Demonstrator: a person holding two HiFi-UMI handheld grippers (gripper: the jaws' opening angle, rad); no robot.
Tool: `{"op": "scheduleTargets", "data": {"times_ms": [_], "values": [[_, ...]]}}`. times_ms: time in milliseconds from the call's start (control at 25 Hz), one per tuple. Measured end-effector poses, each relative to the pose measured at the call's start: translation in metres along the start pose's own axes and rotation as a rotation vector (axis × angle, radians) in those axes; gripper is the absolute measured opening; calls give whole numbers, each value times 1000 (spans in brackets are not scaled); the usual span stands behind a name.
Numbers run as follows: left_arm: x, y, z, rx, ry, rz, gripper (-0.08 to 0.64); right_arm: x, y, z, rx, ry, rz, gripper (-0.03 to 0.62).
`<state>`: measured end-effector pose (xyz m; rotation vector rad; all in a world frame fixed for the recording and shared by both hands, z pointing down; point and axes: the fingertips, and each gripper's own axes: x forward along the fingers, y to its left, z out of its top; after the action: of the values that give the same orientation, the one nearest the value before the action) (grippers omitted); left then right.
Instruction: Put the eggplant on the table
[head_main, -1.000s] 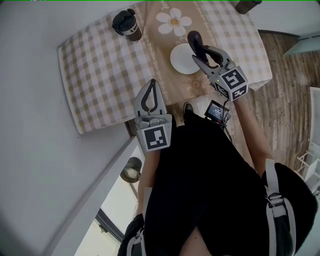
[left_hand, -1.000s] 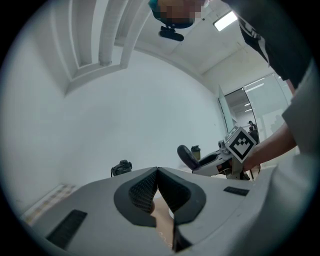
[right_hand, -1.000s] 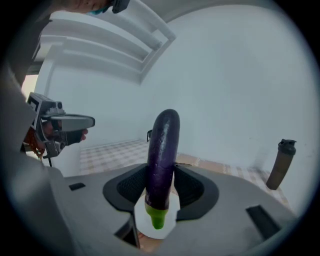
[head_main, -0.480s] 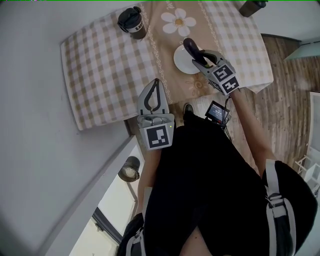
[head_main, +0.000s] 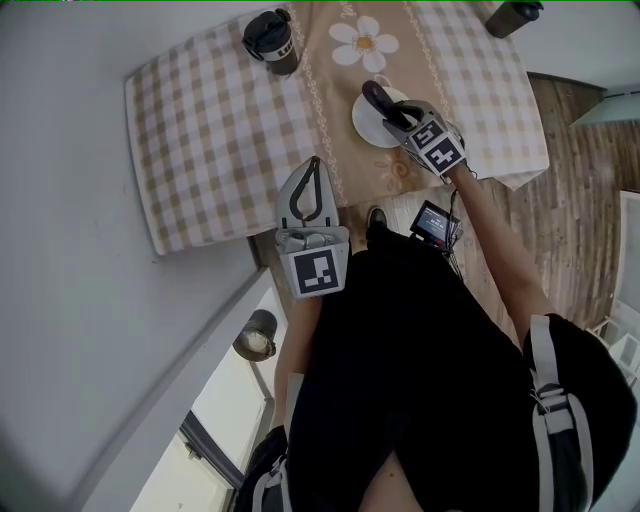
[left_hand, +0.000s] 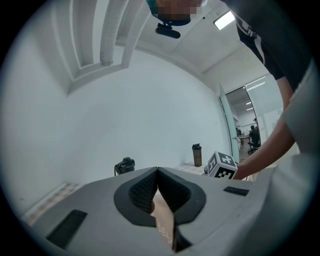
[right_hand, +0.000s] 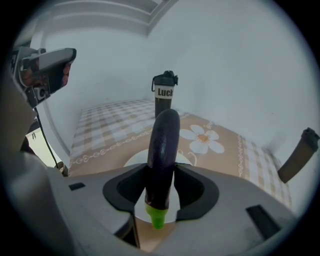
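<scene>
Checked-cloth bench (head_main: 200, 150) below. Right gripper (right_hand: 161, 172) jaws clamp eggplant (right_hand: 162, 145) near green stem, tip angled down over white plate (head_main: 362, 120), for set-down. Left gripper (left_hand: 157, 175) jaws together, empty, held aside, clear of work.

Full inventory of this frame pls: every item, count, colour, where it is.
eggplant: 1, dark purple with a green stem, between the right gripper's jaws, over the plate
plate: 1, white, on the runner
travel cup: 1, dark with a pale band, far side of table, left of the runner
bottle: 1, dark, table's far right corner
tablecloth: 1, beige-white check with a beige daisy runner, covers the table
small screen: 1, black, at the person's waist
floor: wood planks, right of the table
left gripper: grey, jaws shut, empty, at the table's near edge
right gripper: grey, shut on eggplant
</scene>
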<state>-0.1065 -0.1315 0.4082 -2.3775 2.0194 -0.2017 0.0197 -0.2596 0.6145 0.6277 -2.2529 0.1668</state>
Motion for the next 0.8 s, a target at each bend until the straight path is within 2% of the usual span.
{"op": "scheduleTargets", "data": {"times_ms": [640, 800], "values": [[2, 5, -1, 7, -7, -3, -11, 22, -4, -26, 40, 79, -9, 178], [0, 8, 0, -15, -8, 3, -11, 25, -3, -27, 38, 95, -9, 178]]}}
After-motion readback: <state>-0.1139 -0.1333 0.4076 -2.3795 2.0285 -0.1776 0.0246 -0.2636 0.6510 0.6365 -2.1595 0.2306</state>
